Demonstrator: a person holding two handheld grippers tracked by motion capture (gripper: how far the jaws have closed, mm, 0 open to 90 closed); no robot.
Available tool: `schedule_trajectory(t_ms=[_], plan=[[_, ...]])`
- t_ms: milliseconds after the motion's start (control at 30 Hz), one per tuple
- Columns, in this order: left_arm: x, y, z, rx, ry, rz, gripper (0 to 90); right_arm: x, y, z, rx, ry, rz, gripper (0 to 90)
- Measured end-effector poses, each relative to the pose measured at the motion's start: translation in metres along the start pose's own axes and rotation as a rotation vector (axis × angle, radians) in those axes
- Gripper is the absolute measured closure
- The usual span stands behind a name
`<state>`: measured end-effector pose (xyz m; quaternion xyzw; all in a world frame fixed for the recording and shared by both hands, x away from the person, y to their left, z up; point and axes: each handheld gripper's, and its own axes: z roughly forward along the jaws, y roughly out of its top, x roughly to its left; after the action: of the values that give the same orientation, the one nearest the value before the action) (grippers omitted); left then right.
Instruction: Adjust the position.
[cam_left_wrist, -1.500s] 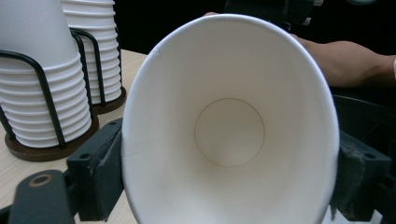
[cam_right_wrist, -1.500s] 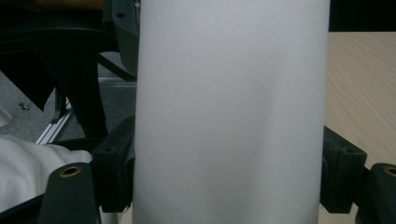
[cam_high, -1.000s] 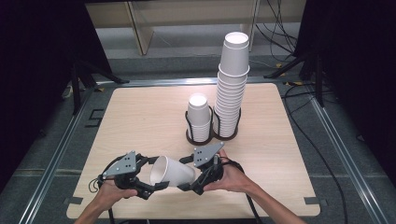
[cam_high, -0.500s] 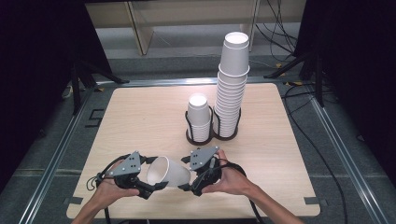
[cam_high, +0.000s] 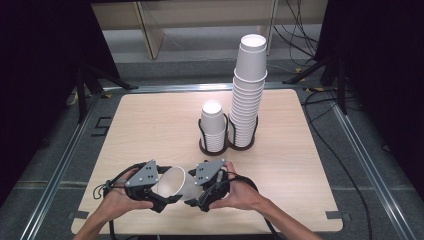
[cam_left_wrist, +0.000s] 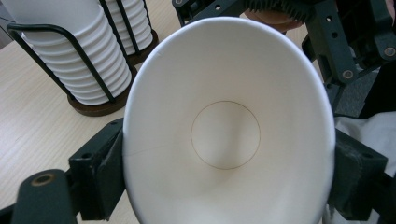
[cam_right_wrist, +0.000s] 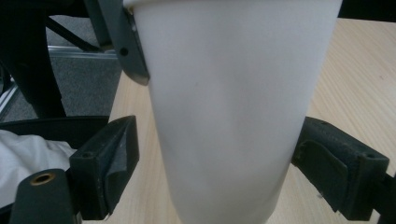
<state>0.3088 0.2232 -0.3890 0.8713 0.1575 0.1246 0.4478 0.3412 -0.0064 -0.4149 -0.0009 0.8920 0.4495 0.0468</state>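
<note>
A white paper cup (cam_high: 175, 182) lies on its side near the table's front edge, between my two grippers. Its mouth faces my left gripper (cam_high: 162, 189). In the left gripper view the cup (cam_left_wrist: 224, 135) shows its inside and round bottom, and my left gripper (cam_left_wrist: 229, 172) is shut on its rim, pressing it into an oval. My right gripper (cam_high: 196, 190) reaches around the cup's body from the other side. In the right gripper view the cup (cam_right_wrist: 229, 116) stands between the jaws of my right gripper (cam_right_wrist: 219, 168), which is open, with a gap at the left pad.
A black wire holder (cam_high: 227, 145) stands mid-table with a short stack of cups (cam_high: 212, 125) and a tall stack (cam_high: 247, 95). The wooden table (cam_high: 150, 125) has metal rails along its sides, and cables lie on the floor at the right.
The right gripper and the cup have edged slightly to the left, toward the left gripper. Otherwise both hands keep still.
</note>
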Motion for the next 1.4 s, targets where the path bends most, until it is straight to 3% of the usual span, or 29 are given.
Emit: schedule_trajectory(t_ms=[233,467,767,900,1100,1400], plan=[[-0.002,0.0075,0.0029,0.031,-0.018,0.018,14.9,0.0003,0.0,0.0032,-0.006,0.008,0.01,15.6],[-0.0035,0.0101,0.0057,0.031,-0.031,0.023,14.7,-0.0004,-0.0015,0.0051,-0.011,0.021,0.005,17.3],[-0.0035,0.0097,0.0065,0.03,-0.038,0.026,14.7,-0.0014,-0.0043,0.0085,-0.018,0.044,0.035,18.4],[-0.0031,0.0095,0.0056,0.017,-0.049,0.021,14.8,-0.0025,-0.0057,0.0093,-0.034,0.049,0.032,22.1],[-0.0011,0.0074,0.0037,-0.065,-0.059,-0.016,11.1,-0.0025,-0.0065,0.0077,-0.093,0.073,0.071,23.3],[-0.0013,0.0031,0.0055,-0.106,-0.046,-0.035,11.0,-0.0034,-0.0092,0.0074,-0.084,0.062,0.064,24.1]])
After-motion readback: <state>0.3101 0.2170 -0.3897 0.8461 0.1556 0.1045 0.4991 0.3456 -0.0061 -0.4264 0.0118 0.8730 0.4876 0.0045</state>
